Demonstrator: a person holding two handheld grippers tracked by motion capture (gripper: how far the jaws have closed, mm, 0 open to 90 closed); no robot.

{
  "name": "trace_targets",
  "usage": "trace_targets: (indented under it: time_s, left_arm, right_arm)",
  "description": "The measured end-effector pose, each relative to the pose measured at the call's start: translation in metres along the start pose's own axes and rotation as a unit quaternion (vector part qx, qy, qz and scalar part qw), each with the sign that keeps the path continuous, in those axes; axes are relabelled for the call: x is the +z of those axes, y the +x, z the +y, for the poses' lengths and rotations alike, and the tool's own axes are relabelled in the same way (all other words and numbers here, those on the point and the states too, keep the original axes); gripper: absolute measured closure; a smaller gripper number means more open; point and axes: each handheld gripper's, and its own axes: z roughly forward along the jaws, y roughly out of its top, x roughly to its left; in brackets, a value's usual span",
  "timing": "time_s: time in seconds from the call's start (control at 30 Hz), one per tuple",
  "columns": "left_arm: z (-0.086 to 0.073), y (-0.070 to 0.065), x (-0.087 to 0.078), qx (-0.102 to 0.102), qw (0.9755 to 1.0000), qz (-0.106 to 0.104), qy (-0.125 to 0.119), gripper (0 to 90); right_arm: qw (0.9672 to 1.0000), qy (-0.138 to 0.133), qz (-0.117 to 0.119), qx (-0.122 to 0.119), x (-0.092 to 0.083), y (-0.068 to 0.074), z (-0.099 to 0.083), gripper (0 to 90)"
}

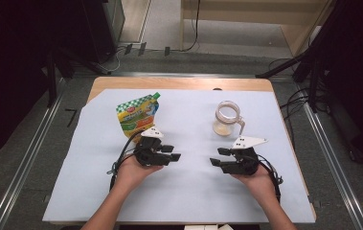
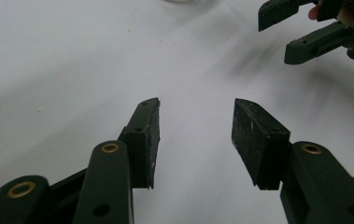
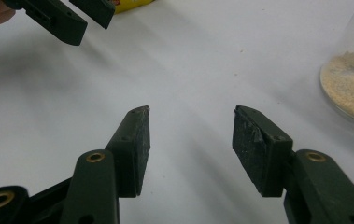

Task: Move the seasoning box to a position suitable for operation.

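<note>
Item: left gripper (image 1: 169,156), held low over the white sheet (image 1: 188,191), jaws apart, nothing between them. Item: right gripper (image 1: 219,157), likewise parted and empty; the two tips are pointed at each other. Item: green-and-yellow pouch (image 1: 137,116), laid flat just beyond the left gripper (long axis running away from the person, cap at the far end). Item: glass jar (image 1: 228,118), upright, beyond the right gripper, pale powder seen inside it.
</note>
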Motion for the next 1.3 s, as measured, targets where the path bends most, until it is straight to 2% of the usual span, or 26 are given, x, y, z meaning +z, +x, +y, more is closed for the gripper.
trace_targets:
  time_s: [0.23, 0.33, 0.4, 0.47, 0.6, 0.73, 0.8, 0.9, 1.0, 1.1, 1.2, 1.3]
  left_arm:
    - [-0.001, 0.001, -0.001, 0.002, 1.0000, -0.009, 0.000, 47.7]
    - [-0.001, 0.001, -0.001, 0.006, 0.9999, -0.010, 0.003, 39.8]
    - [-0.003, 0.000, -0.002, 0.008, 0.9998, -0.019, 0.002, 38.9]
    - [-0.005, 0.000, -0.003, 0.001, 0.9995, -0.031, 0.001, 38.1]
    - [-0.005, -0.003, -0.007, 0.010, 0.9993, -0.036, -0.002, 36.4]
    - [-0.006, -0.001, -0.007, -0.003, 0.9990, -0.045, 0.006, 35.5]
    - [-0.007, -0.001, -0.008, 0.001, 0.9985, -0.055, 0.003, 32.4]
    - [-0.006, -0.003, -0.009, 0.002, 0.9985, -0.053, -0.008, 30.7]
    - [-0.007, -0.004, -0.010, 0.009, 0.9988, -0.048, -0.005, 33.4]
    - [-0.008, -0.005, -0.012, 0.022, 0.9990, -0.038, -0.004, 46.2]
    - [-0.008, -0.005, -0.014, 0.020, 0.9988, -0.043, -0.013, 54.1]
    - [-0.007, -0.006, -0.015, 0.016, 0.9987, -0.044, -0.018, 57.8]
  right_arm:
    - [1.0000, -0.001, -0.001, 0.000, -0.001, 0.000, 0.000, 47.9]
    - [1.0000, -0.004, -0.002, 0.000, -0.002, -0.001, 0.001, 47.9]
    - [1.0000, -0.004, -0.003, 0.000, -0.002, -0.001, 0.001, 47.9]
    - [1.0000, -0.005, -0.002, 0.002, -0.003, -0.001, 0.001, 47.9]
    - [1.0000, -0.007, -0.004, 0.003, -0.004, -0.002, 0.001, 47.9]
    - [0.9999, -0.009, -0.006, 0.003, -0.005, -0.004, 0.001, 47.7]
    - [0.9999, -0.014, -0.006, 0.007, -0.006, -0.006, 0.002, 47.7]
    - [0.9998, -0.015, -0.009, 0.009, -0.008, -0.008, 0.002, 47.7]
    - [0.9997, -0.018, -0.013, 0.009, -0.011, -0.010, 0.003, 47.5]
    - [0.9995, -0.022, -0.016, 0.015, -0.014, -0.013, 0.003, 47.6]
    - [0.9994, -0.026, -0.019, 0.016, -0.017, -0.015, 0.003, 47.7]
    - [0.9992, -0.028, -0.022, 0.019, -0.020, -0.017, 0.002, 47.7]
